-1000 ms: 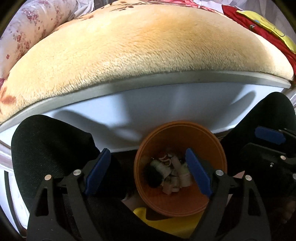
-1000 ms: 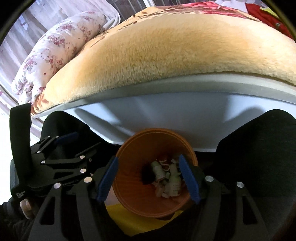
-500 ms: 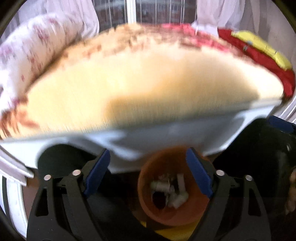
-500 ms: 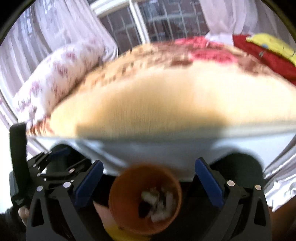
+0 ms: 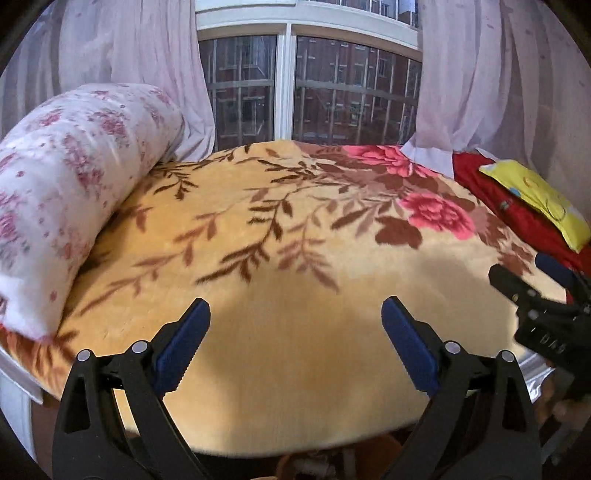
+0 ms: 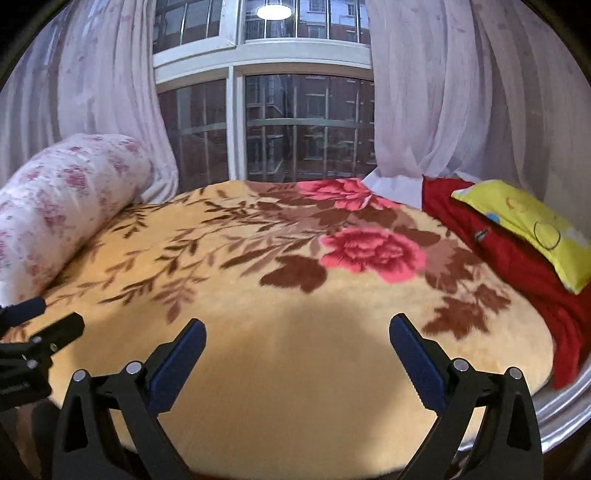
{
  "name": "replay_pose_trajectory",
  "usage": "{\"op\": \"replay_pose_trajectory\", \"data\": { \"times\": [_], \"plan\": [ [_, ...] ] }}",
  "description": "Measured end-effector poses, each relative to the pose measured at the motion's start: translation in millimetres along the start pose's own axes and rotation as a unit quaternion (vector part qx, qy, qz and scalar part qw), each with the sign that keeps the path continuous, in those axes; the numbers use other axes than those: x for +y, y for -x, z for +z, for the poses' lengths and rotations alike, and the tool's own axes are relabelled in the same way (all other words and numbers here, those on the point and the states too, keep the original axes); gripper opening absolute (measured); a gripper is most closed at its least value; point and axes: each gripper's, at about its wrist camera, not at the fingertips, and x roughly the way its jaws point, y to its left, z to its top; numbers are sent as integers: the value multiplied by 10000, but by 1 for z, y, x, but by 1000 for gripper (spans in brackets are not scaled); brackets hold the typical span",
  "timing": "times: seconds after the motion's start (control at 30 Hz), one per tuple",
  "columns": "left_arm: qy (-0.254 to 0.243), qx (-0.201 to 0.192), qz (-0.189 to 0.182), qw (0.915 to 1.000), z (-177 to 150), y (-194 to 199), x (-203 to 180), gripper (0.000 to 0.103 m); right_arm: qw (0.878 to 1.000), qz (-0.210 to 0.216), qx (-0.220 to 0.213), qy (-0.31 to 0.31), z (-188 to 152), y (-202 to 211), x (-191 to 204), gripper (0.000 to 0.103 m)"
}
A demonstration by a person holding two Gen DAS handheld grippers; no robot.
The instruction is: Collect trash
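The left gripper [image 5: 295,325] hung above the near edge of a bed, its jaws opening, with nothing between the 2 blue pads [image 5: 183,343]. The right gripper [image 6: 297,349] stood spread wide beside it, likewise empty.

Before both lay a plush yellow blanket [image 5: 295,362] printed with brown leaves and pink roses [image 6: 373,253], covering the whole mattress. No trash showed on it. A rolled floral quilt [image 5: 66,184] lay along the left side, touching the blanket. At the right lay a red cushion [image 6: 509,258] with a yellow pillow [image 6: 528,229] on top of it. Sheer pink curtains [image 6: 443,92] framed a barred window [image 5: 317,96] behind the bed, and a round ceiling lamp [image 6: 275,11] was reflected in the upper pane.

At the very bottom of the left wrist view, under the blanket's edge, a sliver of an orange bin [image 5: 291,463] with pale scraps was barely visible, mostly hidden by the bed.
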Motion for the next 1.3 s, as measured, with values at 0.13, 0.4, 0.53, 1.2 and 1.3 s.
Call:
{"op": "replay_pose_trajectory", "data": {
  "times": [0.13,0.4,0.53,1.2,1.3],
  "plan": [
    [37,70,29,10000,15,-27,2,92,9997,-29,126,-191,5,-24,2,98],
    [91,260,44,9996,23,-63,9,92,9989,16,380,-270,6,-59,12,98],
    [112,340,65,9993,23,-75,12,92,9987,11,431,-279,7,-67,13,98],
    [376,430,239,9981,15,-96,24,96,9968,48,751,-265,2,-88,21,98],
    [422,454,215,9978,14,-98,27,96,9966,50,774,-277,1,-89,21,98]
  ]
}}
